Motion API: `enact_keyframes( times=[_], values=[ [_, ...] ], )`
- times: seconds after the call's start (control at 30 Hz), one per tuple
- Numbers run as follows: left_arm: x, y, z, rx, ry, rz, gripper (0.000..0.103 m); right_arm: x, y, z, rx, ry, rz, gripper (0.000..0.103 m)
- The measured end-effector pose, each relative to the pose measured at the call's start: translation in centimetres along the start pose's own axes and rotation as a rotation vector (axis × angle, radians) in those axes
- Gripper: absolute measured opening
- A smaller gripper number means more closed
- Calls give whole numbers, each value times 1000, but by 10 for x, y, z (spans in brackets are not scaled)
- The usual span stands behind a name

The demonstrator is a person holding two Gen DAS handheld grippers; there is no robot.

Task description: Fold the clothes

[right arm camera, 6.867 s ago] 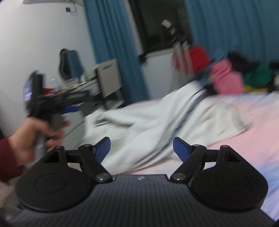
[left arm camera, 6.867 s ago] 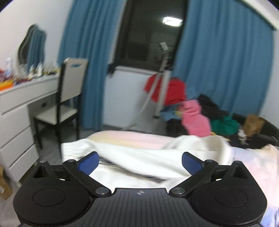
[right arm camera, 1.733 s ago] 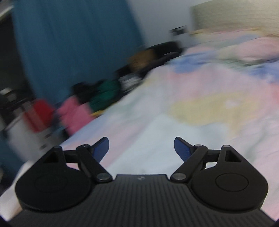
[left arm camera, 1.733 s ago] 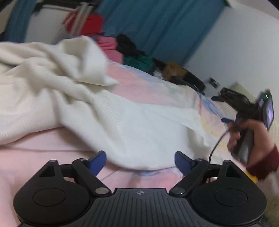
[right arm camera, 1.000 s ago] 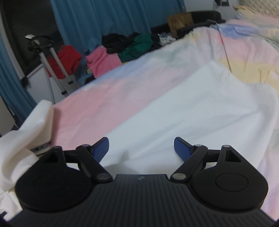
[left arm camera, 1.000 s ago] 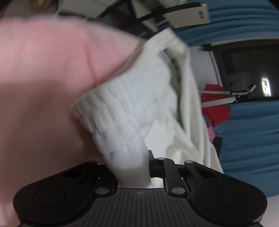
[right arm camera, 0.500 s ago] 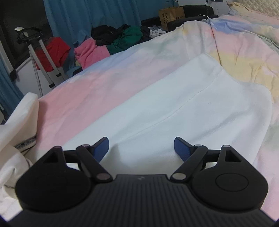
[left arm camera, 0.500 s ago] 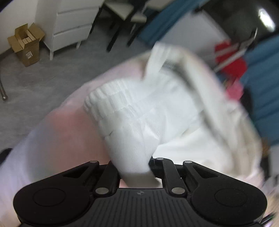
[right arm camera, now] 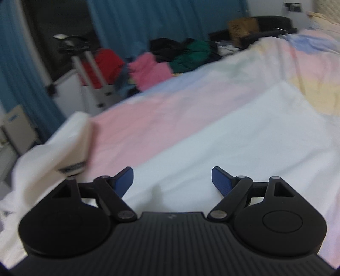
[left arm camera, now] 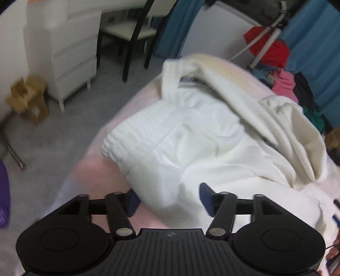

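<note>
White trousers (left arm camera: 176, 148) with a ribbed elastic waistband lie bunched at the bed's corner in the left wrist view, under a cream garment (left arm camera: 265, 110). My left gripper (left arm camera: 167, 197) is open, its fingers either side of the waistband end. In the right wrist view the trouser leg (right arm camera: 244, 138) lies flat across the pastel bedsheet (right arm camera: 148, 118). My right gripper (right arm camera: 172, 180) is open and empty just above that leg. The cream garment (right arm camera: 57, 144) shows at its left.
White drawers (left arm camera: 72, 59), a chair (left arm camera: 131, 31) and a cardboard box (left arm camera: 29, 99) stand on the floor left of the bed. A pile of coloured clothes (right arm camera: 161, 61) and blue curtains (right arm camera: 153, 19) lie beyond the bed.
My left gripper has opened and let go of the waistband, which now lies on the bed. My right gripper stays open over the trouser leg.
</note>
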State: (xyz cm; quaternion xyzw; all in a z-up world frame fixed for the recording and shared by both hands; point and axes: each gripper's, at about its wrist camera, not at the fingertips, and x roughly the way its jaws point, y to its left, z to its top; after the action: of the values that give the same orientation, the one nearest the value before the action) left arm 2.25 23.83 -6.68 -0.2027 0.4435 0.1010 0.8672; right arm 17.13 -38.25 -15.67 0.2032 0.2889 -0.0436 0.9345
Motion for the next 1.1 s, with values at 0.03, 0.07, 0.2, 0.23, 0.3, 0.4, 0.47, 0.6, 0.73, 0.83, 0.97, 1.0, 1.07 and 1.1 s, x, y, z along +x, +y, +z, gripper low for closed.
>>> enact_keyframes(
  times=[0.03, 0.07, 0.2, 0.23, 0.3, 0.4, 0.47, 0.6, 0.73, 0.83, 0.97, 1.0, 1.07, 1.1],
  values=[
    [-8, -11, -1, 32, -31, 7, 72, -3, 4, -1, -6, -7, 31, 75],
    [-13, -25, -2, 68, -62, 18, 73, -6, 9, -1, -15, -18, 65, 73],
    [-26, -67, -9, 169, -176, 67, 82, -18, 30, -4, -84, -55, 169, 71],
    [-28, -74, -11, 180, -202, 78, 82, -20, 33, -5, -98, -57, 181, 71],
    [-22, -73, -13, 157, -199, 94, 82, -23, 40, -7, -125, -58, 204, 71],
    [-7, -45, -10, 37, -117, 114, 82, -23, 43, -10, -135, -43, 221, 71],
    [1, -11, -5, -111, -42, 87, 82, -22, 42, -10, -126, -34, 222, 71],
    [14, 42, 3, -221, 68, 160, 77, -20, 40, -8, -89, -21, 237, 71],
    [-4, 25, -1, -149, -5, 148, 78, -21, 40, -10, -87, -17, 241, 71],
    [-22, -9, -5, -67, -98, 132, 82, -22, 43, -12, -93, -12, 254, 71],
    [-45, -53, -11, 42, -222, 109, 83, -24, 49, -15, -118, -11, 268, 71],
    [-51, -64, -13, 70, -253, 103, 84, -24, 50, -17, -122, -11, 273, 71],
    [-63, -87, -16, 125, -315, 92, 86, -25, 53, -19, -134, -12, 285, 71],
    [-69, -98, -17, 152, -346, 86, 86, -26, 54, -19, -141, -15, 293, 71]
  ],
)
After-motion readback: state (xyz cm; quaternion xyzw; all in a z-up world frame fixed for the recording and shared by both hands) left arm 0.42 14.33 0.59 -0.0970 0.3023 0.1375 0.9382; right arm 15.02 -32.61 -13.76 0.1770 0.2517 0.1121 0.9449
